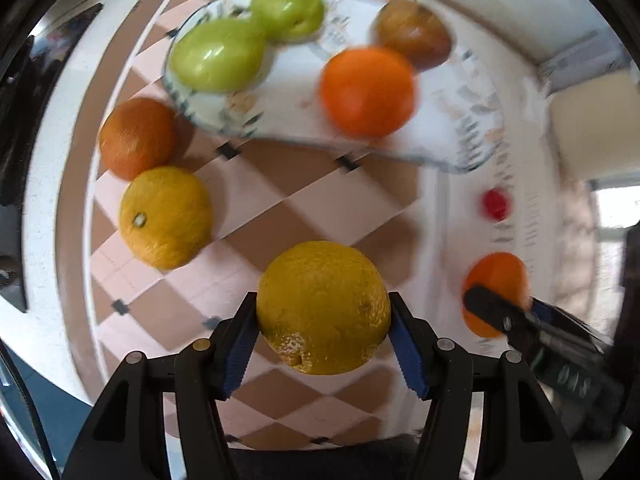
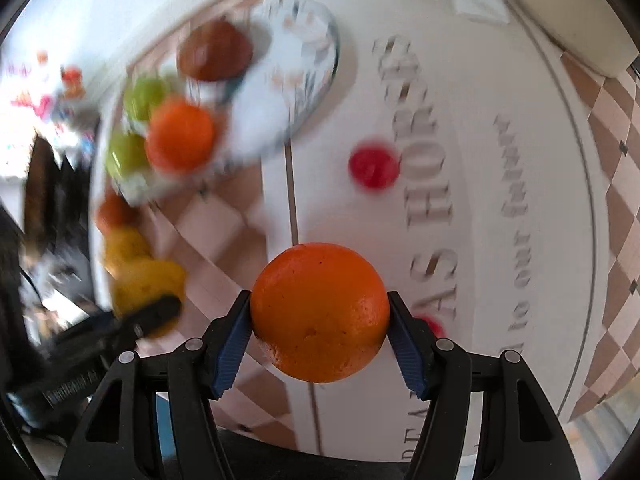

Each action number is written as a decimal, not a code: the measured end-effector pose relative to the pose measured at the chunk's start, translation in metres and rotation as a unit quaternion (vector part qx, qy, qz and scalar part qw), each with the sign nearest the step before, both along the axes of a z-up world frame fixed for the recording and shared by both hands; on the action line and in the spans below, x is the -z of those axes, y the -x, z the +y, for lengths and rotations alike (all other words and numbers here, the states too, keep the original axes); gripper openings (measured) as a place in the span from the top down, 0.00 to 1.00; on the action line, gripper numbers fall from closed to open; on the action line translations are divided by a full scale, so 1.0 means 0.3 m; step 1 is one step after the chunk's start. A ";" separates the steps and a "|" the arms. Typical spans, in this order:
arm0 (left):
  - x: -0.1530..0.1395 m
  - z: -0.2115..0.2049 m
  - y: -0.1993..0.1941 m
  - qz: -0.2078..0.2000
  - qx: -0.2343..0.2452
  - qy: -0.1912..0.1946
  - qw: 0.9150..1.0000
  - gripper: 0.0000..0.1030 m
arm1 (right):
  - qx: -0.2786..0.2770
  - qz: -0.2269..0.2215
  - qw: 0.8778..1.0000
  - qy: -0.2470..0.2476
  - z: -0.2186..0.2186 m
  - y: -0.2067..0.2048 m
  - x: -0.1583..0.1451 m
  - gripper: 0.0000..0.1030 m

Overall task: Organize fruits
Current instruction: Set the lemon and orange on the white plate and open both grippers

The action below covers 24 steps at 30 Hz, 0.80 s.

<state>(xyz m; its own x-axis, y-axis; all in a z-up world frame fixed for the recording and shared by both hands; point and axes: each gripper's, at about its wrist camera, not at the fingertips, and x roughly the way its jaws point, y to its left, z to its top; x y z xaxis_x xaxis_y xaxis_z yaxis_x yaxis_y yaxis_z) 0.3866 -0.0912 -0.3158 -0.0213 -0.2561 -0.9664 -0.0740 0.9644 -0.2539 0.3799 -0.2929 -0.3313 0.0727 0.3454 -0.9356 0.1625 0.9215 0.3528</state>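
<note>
My left gripper [image 1: 323, 322] is shut on a yellow citrus fruit [image 1: 323, 306] and holds it above the checked tablecloth. My right gripper [image 2: 319, 320] is shut on an orange [image 2: 319, 312]; this orange also shows in the left wrist view [image 1: 496, 280]. A patterned plate [image 1: 452, 120] at the far side holds two green apples [image 1: 218, 56] [image 1: 288, 8], an orange [image 1: 367, 91] and a brown-red apple [image 1: 414, 34]. Left of the plate lie a dark orange [image 1: 138, 138] and a second yellow citrus fruit [image 1: 166, 218].
A small red round object [image 2: 374, 164] lies on the white lettered part of the cloth, right of the plate; it also shows in the left wrist view [image 1: 496, 204]. A cream box [image 1: 592, 132] stands at the far right. The table edge runs along the left.
</note>
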 end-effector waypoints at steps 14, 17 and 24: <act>-0.067 -0.120 -0.319 0.021 -0.049 0.076 0.996 0.42 | -0.030 -0.021 0.999 -0.003 -0.033 -0.507 -0.054 0.35; -0.005 -0.145 -0.335 0.038 -0.059 0.074 0.995 0.42 | -0.047 -0.014 0.999 0.002 -0.007 -0.545 -0.028 0.35; 0.041 -0.136 -0.357 0.052 -0.062 0.066 0.995 0.42 | -0.071 0.005 0.997 -0.003 0.029 -0.567 0.032 0.35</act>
